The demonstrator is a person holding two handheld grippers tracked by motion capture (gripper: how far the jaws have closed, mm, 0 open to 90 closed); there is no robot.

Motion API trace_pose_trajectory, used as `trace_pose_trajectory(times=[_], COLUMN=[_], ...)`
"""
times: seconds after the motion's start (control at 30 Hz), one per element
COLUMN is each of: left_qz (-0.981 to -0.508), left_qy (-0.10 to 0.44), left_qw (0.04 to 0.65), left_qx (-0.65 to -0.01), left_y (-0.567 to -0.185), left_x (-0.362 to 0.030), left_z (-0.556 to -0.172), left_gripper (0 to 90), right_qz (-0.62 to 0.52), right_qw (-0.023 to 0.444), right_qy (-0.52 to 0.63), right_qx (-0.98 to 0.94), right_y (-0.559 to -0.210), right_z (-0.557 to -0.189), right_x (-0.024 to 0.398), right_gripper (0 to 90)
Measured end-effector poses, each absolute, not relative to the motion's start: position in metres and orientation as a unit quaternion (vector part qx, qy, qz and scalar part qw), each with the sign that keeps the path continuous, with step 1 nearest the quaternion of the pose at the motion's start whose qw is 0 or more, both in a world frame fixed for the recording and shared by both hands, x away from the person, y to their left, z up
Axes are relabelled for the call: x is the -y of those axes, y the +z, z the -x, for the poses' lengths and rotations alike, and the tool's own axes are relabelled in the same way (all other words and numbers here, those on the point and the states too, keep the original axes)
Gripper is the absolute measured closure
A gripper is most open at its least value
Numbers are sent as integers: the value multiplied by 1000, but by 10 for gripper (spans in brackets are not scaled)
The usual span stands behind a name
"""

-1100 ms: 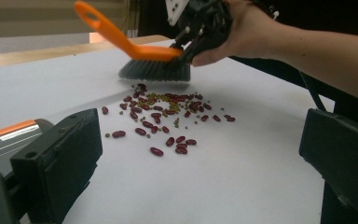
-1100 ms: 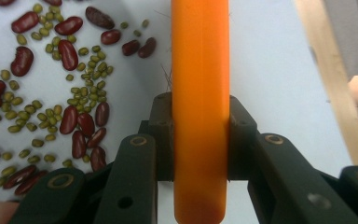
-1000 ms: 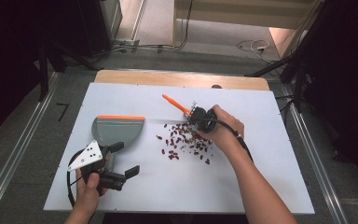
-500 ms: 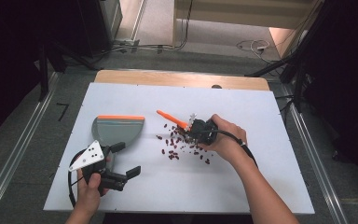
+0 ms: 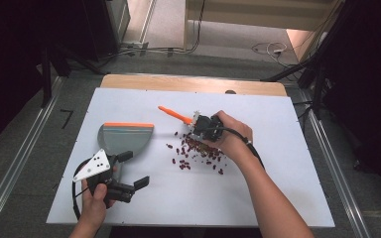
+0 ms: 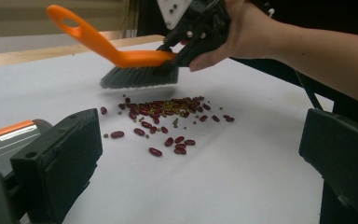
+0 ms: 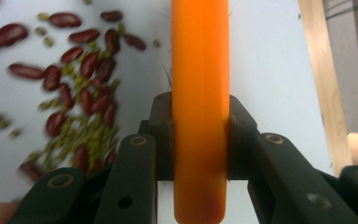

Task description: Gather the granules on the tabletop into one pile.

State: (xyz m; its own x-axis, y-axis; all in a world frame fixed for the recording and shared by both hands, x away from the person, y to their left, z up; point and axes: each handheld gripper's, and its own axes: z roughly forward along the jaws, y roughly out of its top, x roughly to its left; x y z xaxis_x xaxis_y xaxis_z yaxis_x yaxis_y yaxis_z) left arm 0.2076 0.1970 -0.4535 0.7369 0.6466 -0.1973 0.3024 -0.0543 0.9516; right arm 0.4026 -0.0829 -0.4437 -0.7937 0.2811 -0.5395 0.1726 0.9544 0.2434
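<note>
My right gripper (image 5: 198, 130) is shut on the orange handle of a small brush (image 5: 174, 114), whose dark bristles (image 6: 139, 77) hover just above a scatter of red beans and small green seeds (image 5: 194, 152) on the white table. In the right gripper view both jaws clamp the orange handle (image 7: 199, 107), with beans (image 7: 77, 70) to its left. A grey dustpan (image 5: 124, 139) with an orange edge lies left of the beans. My left gripper (image 5: 129, 171) is open just in front of the dustpan, nothing between its jaws, and it faces the beans (image 6: 163, 126).
The white tabletop (image 5: 287, 168) ends in a wooden strip (image 5: 193, 83) at the far side. Metal rails (image 5: 15, 163) run along the floor on both sides. Cables (image 5: 270, 48) lie on the floor beyond the table.
My right gripper has carried the brush leftward and toward me over the bean pile, with the handle dropping lower. The left gripper has stayed put by the dustpan.
</note>
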Motion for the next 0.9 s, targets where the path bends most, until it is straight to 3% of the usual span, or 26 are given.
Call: trace_pose_trajectory(times=[0.3,0.9], left_qz=[-712,-715], left_qy=[142,142], left_qw=[601,600], left_qx=[-334,-331], left_y=[-454,-453], left_x=[-198,-194], left_z=[-208,-207], left_gripper=[2,2], right_qz=[-65,-15], right_qw=[291,252], right_qy=[91,99], right_qx=[-950,-963], right_y=[-452,-449], right_z=[-402,-358], right_x=[59,74], right_gripper=[685,686])
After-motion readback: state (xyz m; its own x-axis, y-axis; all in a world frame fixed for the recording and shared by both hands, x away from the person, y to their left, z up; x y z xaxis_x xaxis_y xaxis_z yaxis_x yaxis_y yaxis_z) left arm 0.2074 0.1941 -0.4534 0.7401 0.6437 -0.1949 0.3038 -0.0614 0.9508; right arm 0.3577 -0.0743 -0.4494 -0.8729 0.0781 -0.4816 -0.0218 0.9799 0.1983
